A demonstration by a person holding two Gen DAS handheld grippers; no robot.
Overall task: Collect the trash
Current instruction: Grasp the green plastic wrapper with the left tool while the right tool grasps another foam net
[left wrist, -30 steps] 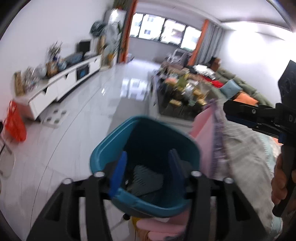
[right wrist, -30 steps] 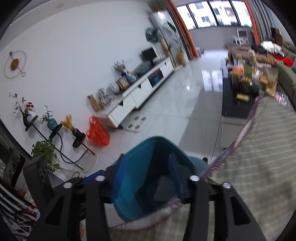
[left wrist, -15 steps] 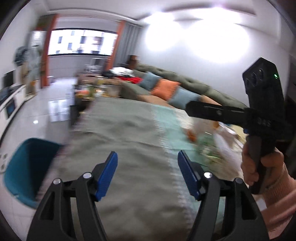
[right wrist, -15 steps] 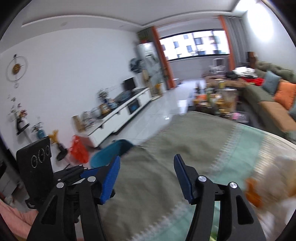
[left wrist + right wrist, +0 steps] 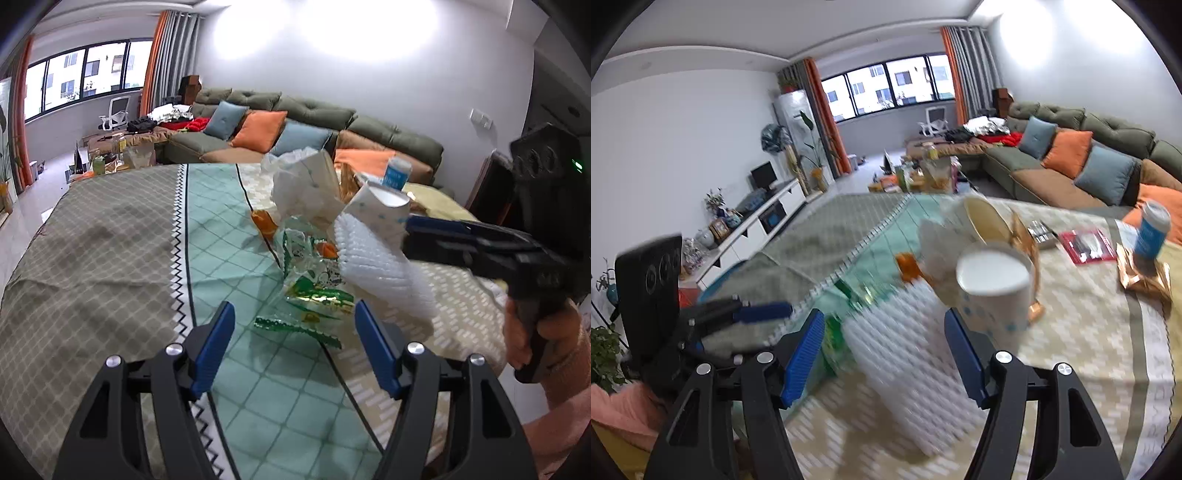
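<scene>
From the left wrist, our left gripper [image 5: 293, 341] stands wide and empty, the crumpled green foil wrapper [image 5: 314, 295] just beyond its fingertips.

From the right wrist, our right gripper [image 5: 884, 350] is opening, the white ribbed foam sleeve [image 5: 905, 350] between its fingers, unpinched.

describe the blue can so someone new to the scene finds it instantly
Start at the long table with the patterned cloth, in front of the green sofa. Go to the sofa-side corner, past the trash pile. The blue can stands there beside crumpled gold foil; it is the only blue, white-topped cylinder, unlike the white dotted paper cup nearby.
</scene>
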